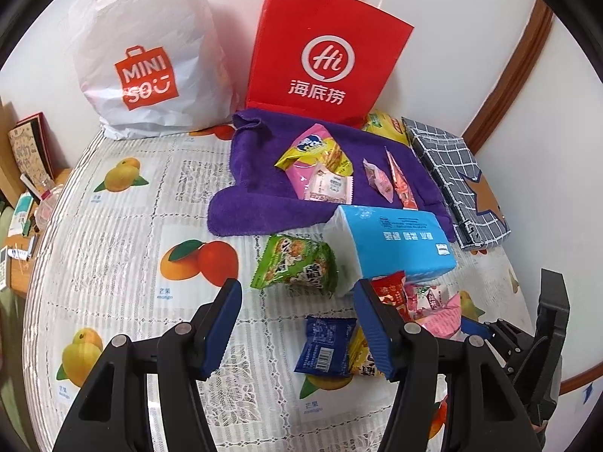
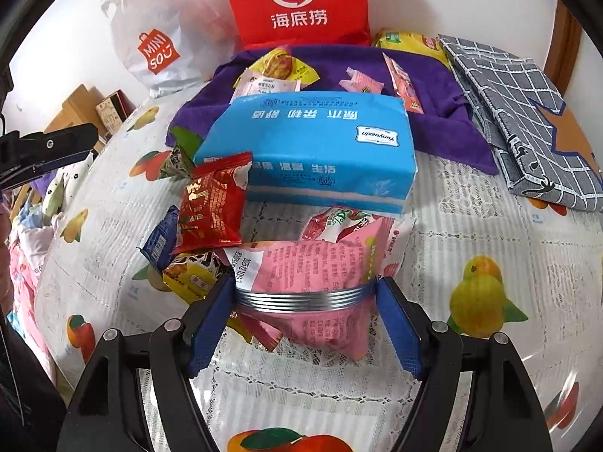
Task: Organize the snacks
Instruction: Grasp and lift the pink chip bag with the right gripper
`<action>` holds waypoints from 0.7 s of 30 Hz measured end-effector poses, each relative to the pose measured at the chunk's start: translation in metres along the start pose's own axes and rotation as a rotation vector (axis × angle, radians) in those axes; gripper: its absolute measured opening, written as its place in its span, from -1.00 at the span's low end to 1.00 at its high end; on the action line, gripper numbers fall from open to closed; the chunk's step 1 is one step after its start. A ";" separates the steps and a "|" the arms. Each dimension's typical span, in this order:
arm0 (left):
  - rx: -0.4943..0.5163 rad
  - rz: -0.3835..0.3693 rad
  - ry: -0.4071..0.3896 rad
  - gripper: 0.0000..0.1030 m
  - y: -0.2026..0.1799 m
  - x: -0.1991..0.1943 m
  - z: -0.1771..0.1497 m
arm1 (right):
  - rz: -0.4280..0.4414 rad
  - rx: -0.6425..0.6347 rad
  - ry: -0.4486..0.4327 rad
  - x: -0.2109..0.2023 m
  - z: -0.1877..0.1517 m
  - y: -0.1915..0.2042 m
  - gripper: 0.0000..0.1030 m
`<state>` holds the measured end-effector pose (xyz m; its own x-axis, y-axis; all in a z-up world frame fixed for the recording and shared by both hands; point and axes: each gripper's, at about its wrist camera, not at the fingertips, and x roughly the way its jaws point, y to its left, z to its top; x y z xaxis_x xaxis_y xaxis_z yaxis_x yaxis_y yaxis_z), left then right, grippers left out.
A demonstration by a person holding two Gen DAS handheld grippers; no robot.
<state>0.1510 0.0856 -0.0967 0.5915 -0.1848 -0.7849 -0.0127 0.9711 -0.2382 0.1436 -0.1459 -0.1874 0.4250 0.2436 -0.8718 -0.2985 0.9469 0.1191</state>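
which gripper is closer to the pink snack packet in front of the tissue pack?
Right. The right gripper straddles the pink snack packet; the left gripper hangs off to its side over the blue packet.

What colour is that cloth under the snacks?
Purple cloth, clearest in the left wrist view.

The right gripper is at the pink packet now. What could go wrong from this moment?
1. The right gripper seems to pinch the pink packet only at its silver seam ends; it may buckle and slip.
2. The red packet leans on the blue tissue pack beside the pink one; lifting may drag or topple it.
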 end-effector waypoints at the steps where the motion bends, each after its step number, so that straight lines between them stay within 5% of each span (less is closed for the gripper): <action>1: -0.009 0.004 0.001 0.15 0.003 0.001 0.000 | 0.001 0.000 0.003 0.001 0.000 0.000 0.50; 4: -0.025 0.011 0.007 0.15 0.011 0.003 -0.001 | -0.004 0.006 0.018 0.008 0.001 0.001 0.50; 9: -0.029 0.029 0.024 0.15 0.017 0.010 -0.003 | -0.012 -0.041 -0.008 0.002 0.001 0.004 0.22; 21: -0.004 0.009 0.057 0.15 0.003 0.038 0.007 | 0.007 -0.004 -0.142 -0.042 0.006 -0.021 0.20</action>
<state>0.1787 0.0821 -0.1233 0.5443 -0.1841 -0.8185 -0.0217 0.9722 -0.2331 0.1368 -0.1750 -0.1507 0.5393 0.2778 -0.7950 -0.3056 0.9442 0.1227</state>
